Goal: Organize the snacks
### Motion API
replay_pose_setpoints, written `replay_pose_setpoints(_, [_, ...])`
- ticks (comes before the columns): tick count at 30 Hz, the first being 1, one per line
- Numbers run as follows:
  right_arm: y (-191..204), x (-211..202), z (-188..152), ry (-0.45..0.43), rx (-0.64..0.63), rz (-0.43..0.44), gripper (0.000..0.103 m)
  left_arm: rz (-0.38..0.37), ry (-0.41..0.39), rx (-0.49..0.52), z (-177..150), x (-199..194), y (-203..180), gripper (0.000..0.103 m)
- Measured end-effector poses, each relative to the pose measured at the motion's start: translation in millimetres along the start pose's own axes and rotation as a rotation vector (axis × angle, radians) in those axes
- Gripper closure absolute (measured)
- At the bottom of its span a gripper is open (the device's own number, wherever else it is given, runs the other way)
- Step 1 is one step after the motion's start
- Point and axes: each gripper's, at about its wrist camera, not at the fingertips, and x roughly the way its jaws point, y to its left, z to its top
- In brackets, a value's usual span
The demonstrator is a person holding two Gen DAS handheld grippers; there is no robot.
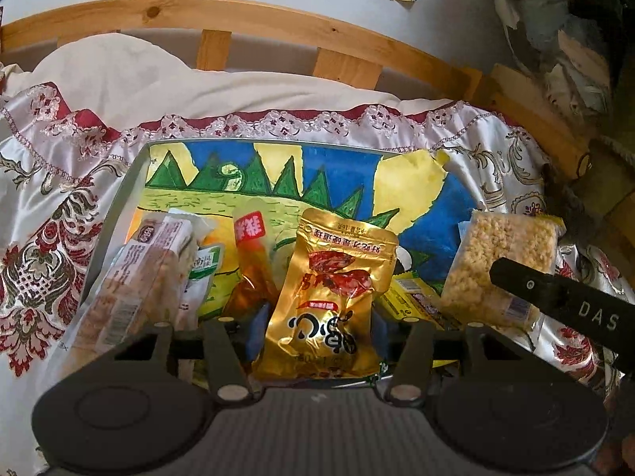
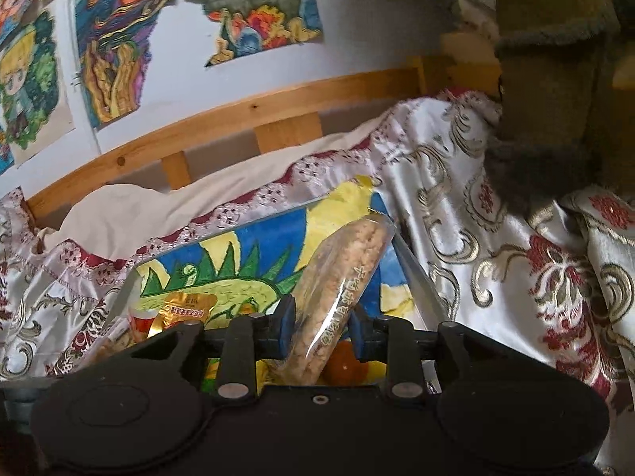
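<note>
A metal tray lined with a coloured dinosaur drawing lies on the patterned cloth. My left gripper is shut on a gold foil pouch, its blue pads pressing both edges over the tray's near side. My right gripper stands open around a puffed-rice bar in clear wrap. The bar leans on the left pad, with a gap at the right pad. In the left wrist view that bar sits at the tray's right edge, behind a black finger.
In the tray lie wrapped nut bars, a green-white packet, a red-labelled orange packet and a yellow packet. A wooden bed rail and pillow lie beyond. Dark fabric hangs at right.
</note>
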Motion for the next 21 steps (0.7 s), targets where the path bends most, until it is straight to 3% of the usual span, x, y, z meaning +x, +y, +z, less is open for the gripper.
replay_pose_setpoints(5, [-6.3, -1.6, 2.9, 0.038, 0.019, -0.037, 0.061, 0.017, 0.003, 0.006, -1.7, -1.2, -1.7, 0.037])
replay_pose_setpoints(8, [-12.0, -3.5, 2.7, 0.061, 0.04, -0.038, 0.048, 0.022, 0.001, 0.005, -2.4, -4.9, -3.6, 0.031])
replay_pose_setpoints(13, [-18.6, -8.6, 3.5, 0.084, 0.066, -0.016, 0.036, 0.048, -0.01, 0.005, -4.2, -14.5, -8.9, 0.023])
replay_pose_setpoints(21, [-20.0, -38.6, 10.1, 0.022, 0.049, 0.036, 0.024, 0.084, -0.044, -0.043, -3.9, -47.9, -10.1, 0.019])
